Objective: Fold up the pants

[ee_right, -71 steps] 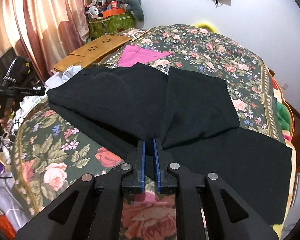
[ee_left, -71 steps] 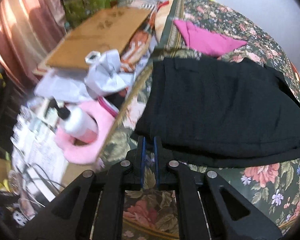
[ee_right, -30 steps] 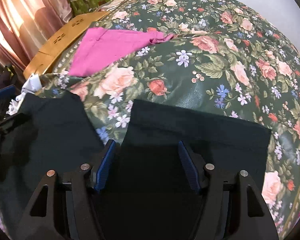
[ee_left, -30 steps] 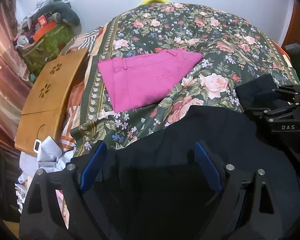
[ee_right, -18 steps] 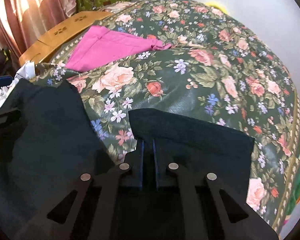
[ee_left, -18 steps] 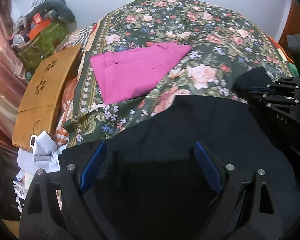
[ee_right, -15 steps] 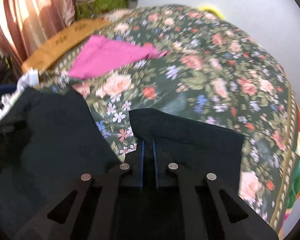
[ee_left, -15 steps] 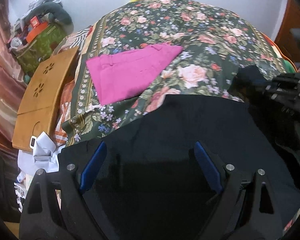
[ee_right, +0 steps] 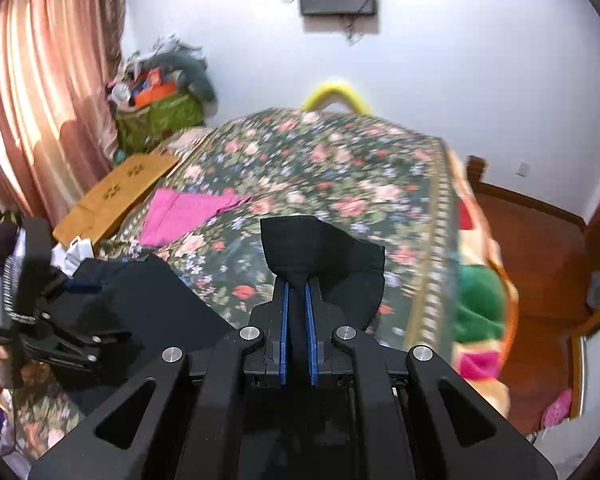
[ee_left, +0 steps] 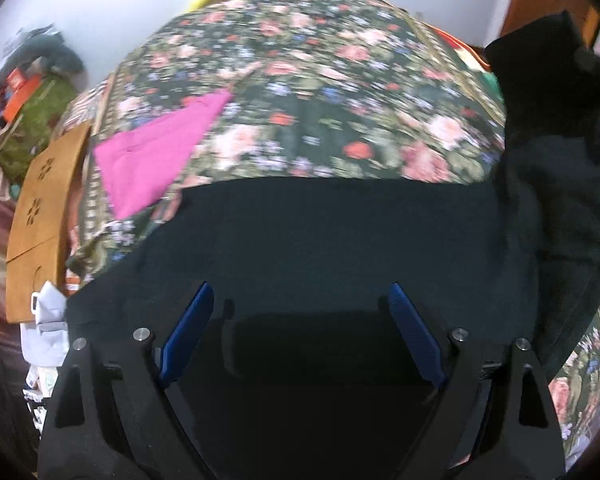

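Where pants (ee_left: 340, 240) drape — floral bed (ee_right: 340, 168), curtain (ee_right: 40, 100).

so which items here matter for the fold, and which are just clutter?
Job:
black pants
right gripper, clamped on the pants
left gripper, open over them

Lying about:
pink cloth
wooden board
green bag

A bed (ee_right: 340, 168) with a dark floral cover carried the black pants (ee_left: 340, 240), spread across its near side, and a folded pink garment (ee_left: 156, 160) lying apart toward its left edge
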Demonstrator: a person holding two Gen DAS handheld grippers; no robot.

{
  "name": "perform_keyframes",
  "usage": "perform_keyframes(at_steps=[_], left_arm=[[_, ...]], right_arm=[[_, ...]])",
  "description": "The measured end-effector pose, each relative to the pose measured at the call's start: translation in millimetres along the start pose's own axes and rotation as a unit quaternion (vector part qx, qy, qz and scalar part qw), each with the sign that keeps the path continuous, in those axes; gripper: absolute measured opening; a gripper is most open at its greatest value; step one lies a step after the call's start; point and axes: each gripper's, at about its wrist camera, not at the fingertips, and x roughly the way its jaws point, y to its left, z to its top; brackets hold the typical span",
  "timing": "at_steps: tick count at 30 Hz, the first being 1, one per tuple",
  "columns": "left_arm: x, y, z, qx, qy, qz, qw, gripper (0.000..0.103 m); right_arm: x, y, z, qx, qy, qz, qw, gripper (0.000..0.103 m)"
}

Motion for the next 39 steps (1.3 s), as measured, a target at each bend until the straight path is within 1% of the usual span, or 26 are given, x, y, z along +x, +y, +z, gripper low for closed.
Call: perform_keyframes(at_steps=[3, 5, 7, 10, 13, 16, 19, 21, 26, 28, 30, 32, 34, 36, 37, 39], left_arm=[[1, -28, -3, 0.025, 0.005, 0.000, 0.9997, 0.089], [1, -45, -6, 0.042, 0.007, 0.002, 0.9991, 0.089], [2, -57, -10, 0.048, 0.012, -0.003, 0.9988, 0.090], [4, -70, -13, 0.057, 0.013, 0.005, 0.9983, 0.090], [5, -77, -17, 0.062, 0.009, 0.014, 0.9980, 0.090], [4, -79, -19, 0.057, 0.009, 0.011, 0.9983, 0.090], [3, -76, -21, 0.048, 0.011, 0.003, 0.9988, 0.090], [3, -73, -21, 0.041, 0.012, -0.003, 0.9991, 0.090], [3, -68, -24, 0.028, 0.007, -0.014, 0.9995, 0.090], [0, -65, -25, 0.025, 0.001, -0.011, 0.9996, 0.090], [-5, -60, -26, 0.022, -0.009, -0.007, 0.9997, 0.090], [-13, -51, -27, 0.014, -0.023, -0.006, 0.9996, 0.090], [-24, -37, -27, 0.000, -0.040, -0.002, 0.9992, 0.090], [-36, -20, -28, -0.014, -0.059, 0.006, 0.9982, 0.090], [-44, -8, -28, -0.024, -0.069, 0.012, 0.9973, 0.090], [-56, 16, -30, -0.045, -0.085, 0.020, 0.9952, 0.090]], right_arm=[[-23, -15, -18, 0.007, -0.008, -0.013, 1.000, 0.007], [-33, -24, -32, 0.015, -0.005, -0.018, 1.000, 0.007], [-39, -33, -50, 0.026, 0.005, -0.022, 0.999, 0.007], [-37, -46, -81, 0.050, 0.027, -0.024, 0.998, 0.007], [-32, -59, -116, 0.085, 0.054, -0.025, 0.995, 0.007], [-25, -67, -148, 0.124, 0.074, -0.023, 0.989, 0.007], [-24, -71, -170, 0.157, 0.082, -0.019, 0.984, 0.008], [-28, -69, -180, 0.168, 0.080, -0.026, 0.982, 0.009], [-45, -65, -184, 0.174, 0.076, -0.064, 0.980, 0.009], [-53, -63, -183, 0.169, 0.076, -0.099, 0.978, 0.009], [-60, -58, -179, 0.153, 0.072, -0.111, 0.979, 0.009], [-64, -53, -171, 0.138, 0.069, -0.114, 0.981, 0.009], [-65, -43, -159, 0.118, 0.062, -0.112, 0.985, 0.013], [-64, -29, -143, 0.096, 0.050, -0.104, 0.989, 0.022], [-63, -20, -136, 0.086, 0.043, -0.099, 0.990, 0.025], [-59, -1, -116, 0.060, 0.025, -0.083, 0.994, 0.035]])
